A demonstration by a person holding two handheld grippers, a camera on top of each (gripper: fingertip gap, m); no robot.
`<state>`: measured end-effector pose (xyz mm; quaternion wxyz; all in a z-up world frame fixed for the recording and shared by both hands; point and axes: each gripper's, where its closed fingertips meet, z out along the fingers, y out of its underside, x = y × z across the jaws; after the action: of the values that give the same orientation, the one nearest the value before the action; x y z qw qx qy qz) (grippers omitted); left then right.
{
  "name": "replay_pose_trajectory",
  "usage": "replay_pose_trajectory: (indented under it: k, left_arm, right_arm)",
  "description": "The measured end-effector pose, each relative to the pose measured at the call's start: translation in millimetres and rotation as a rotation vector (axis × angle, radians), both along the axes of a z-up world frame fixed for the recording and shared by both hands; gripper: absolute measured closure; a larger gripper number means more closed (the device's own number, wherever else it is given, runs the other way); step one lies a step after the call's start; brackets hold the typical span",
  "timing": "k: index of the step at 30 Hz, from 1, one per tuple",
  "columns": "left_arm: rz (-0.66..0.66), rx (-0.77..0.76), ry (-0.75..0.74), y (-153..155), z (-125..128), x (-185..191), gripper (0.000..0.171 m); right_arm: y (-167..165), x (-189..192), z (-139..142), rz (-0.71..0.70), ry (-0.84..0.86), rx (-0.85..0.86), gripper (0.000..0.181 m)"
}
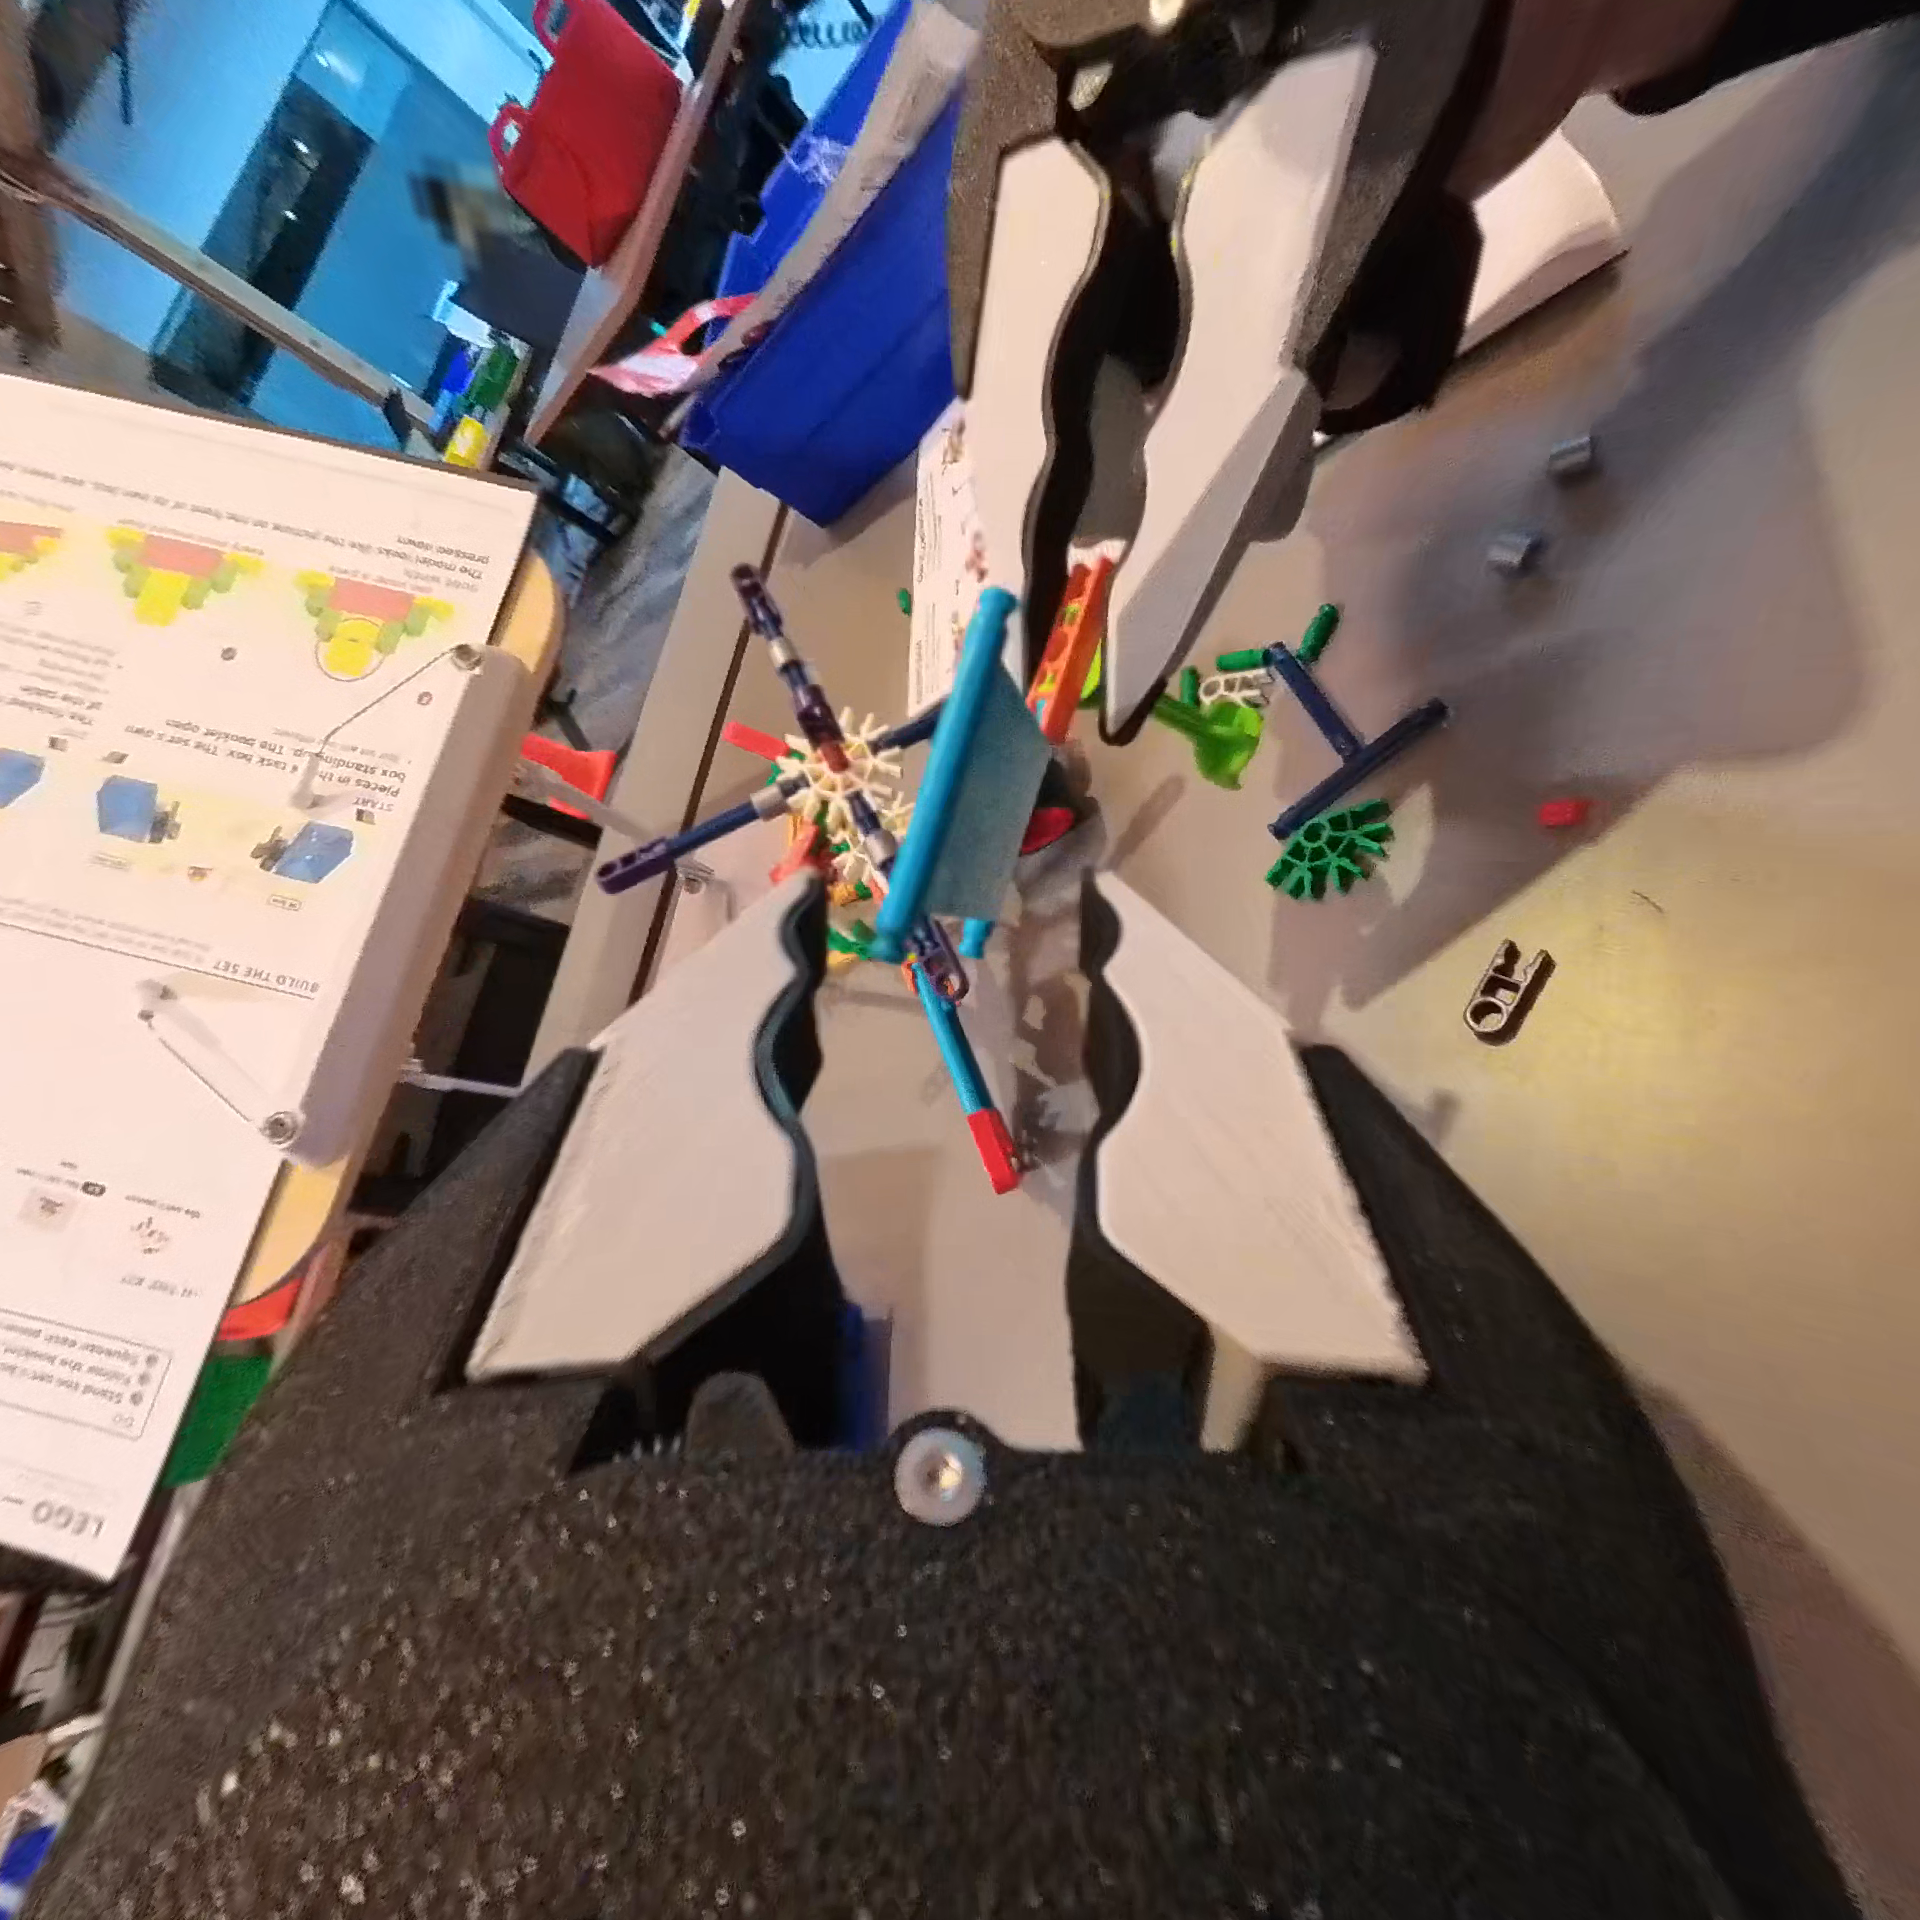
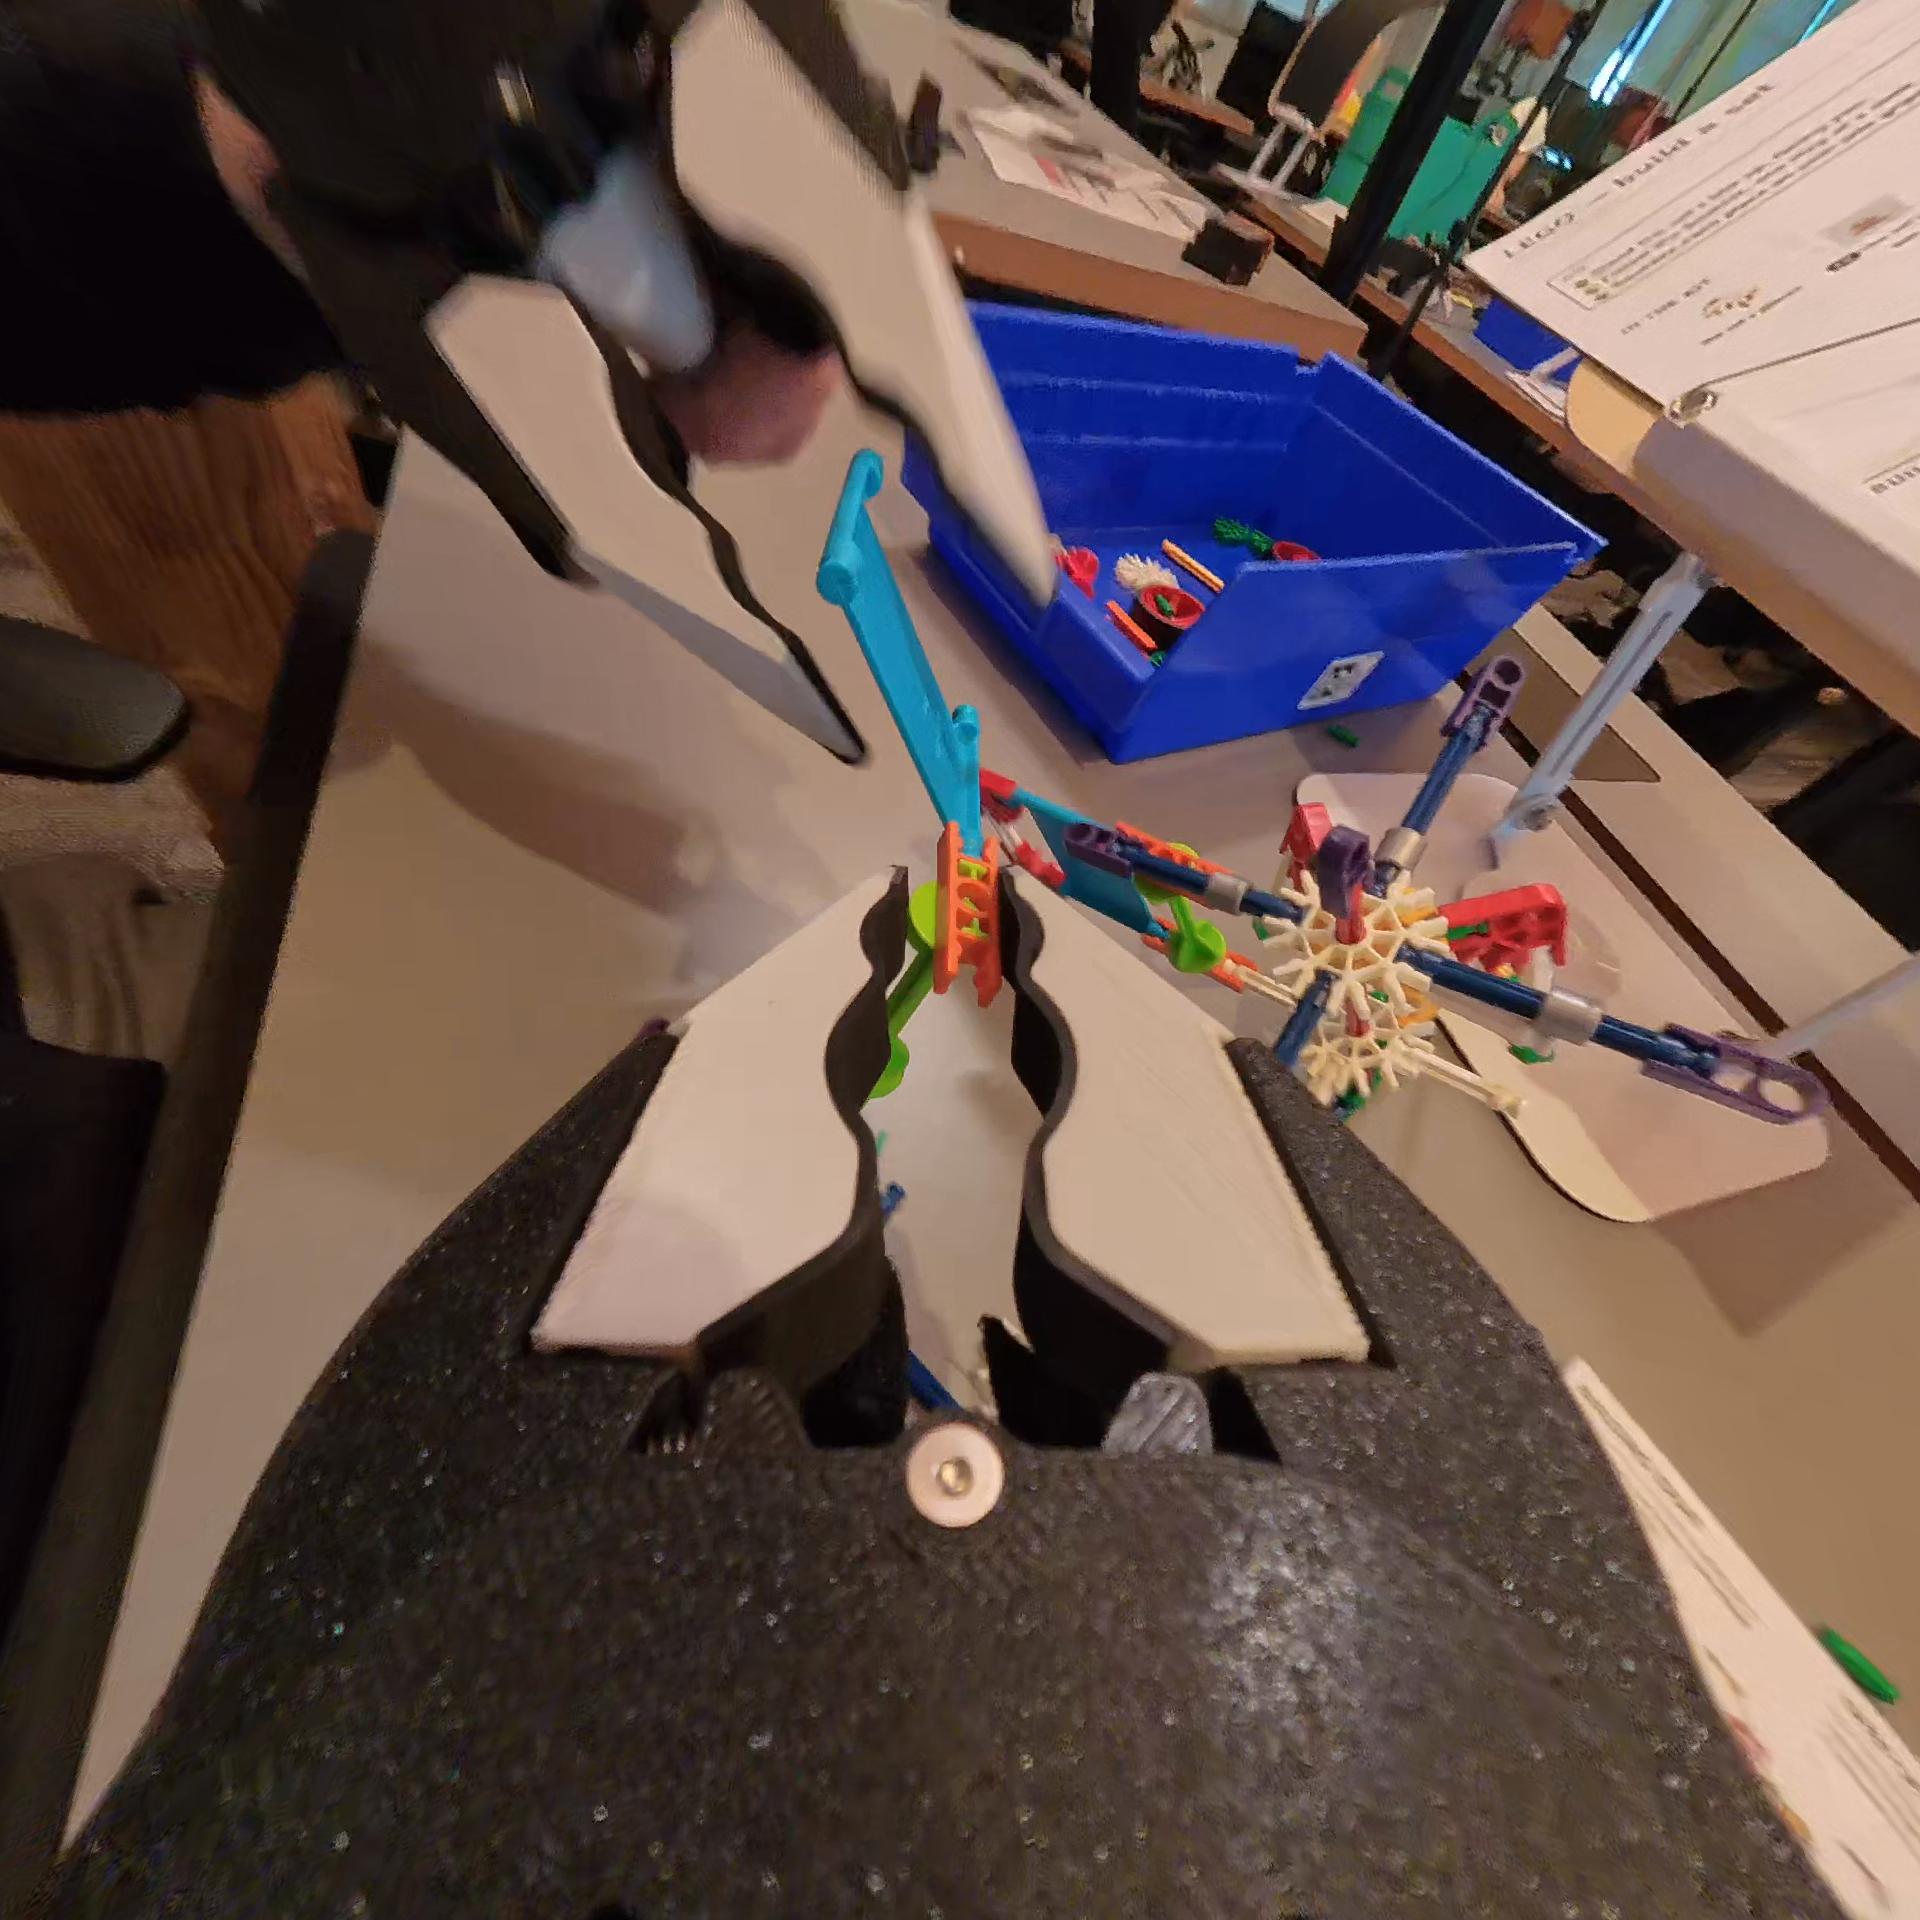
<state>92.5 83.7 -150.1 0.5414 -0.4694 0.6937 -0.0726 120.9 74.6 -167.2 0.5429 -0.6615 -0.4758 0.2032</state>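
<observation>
The right tongs [image 2: 951, 883] pinch the orange connector [image 2: 968, 914] at one end of the rod-and-connector model [image 2: 1351, 935], which sits on the grey counter [image 2: 582, 790]. The left tongs [image 1: 951, 894] gape wide around its teal panel [image 1: 971, 800]. A blue bin [image 2: 1299, 540] stands beyond the model.
</observation>
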Motion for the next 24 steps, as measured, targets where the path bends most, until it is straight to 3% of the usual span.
replay_pose_trajectory:
  k: [2,5,9,12,16,20,24]
  left_arm:
    - [0.029,0.048,-0.005,7.2,-0.4,5.0,0.151]
    - [0.055,0.004,-0.057,12.0,0.7,10.8,0.168]
    - [0.226,0.038,-0.196,22.8,8.0,15.7,0.167]
    - [0.318,-0.048,-0.312,24.5,6.4,16.5,0.168]
    - [0.297,0.036,-0.330,19.0,8.2,14.8,0.169]
    - [0.310,-0.096,-0.445,21.5,14.0,12.3,0.168]
    - [0.328,-0.109,-0.492,21.2,14.1,11.6,0.169]
  right_arm:
    - [2.0,-1.0,0.8,-0.014,0.023,-0.012,0.167]
    - [9.6,5.7,9.9,-0.080,0.112,-0.031,0.168]
    - [24.5,13.2,13.1,-0.222,0.205,-0.043,0.168]
    - [27.4,15.7,17.1,-0.280,0.270,-0.039,0.168]
    - [23.4,14.0,25.3,-0.243,0.312,-0.047,0.169]
    - [24.8,10.5,36.6,-0.250,0.393,-0.039,0.170]
    - [24.5,9.7,37.0,-0.259,0.430,-0.033,0.170]
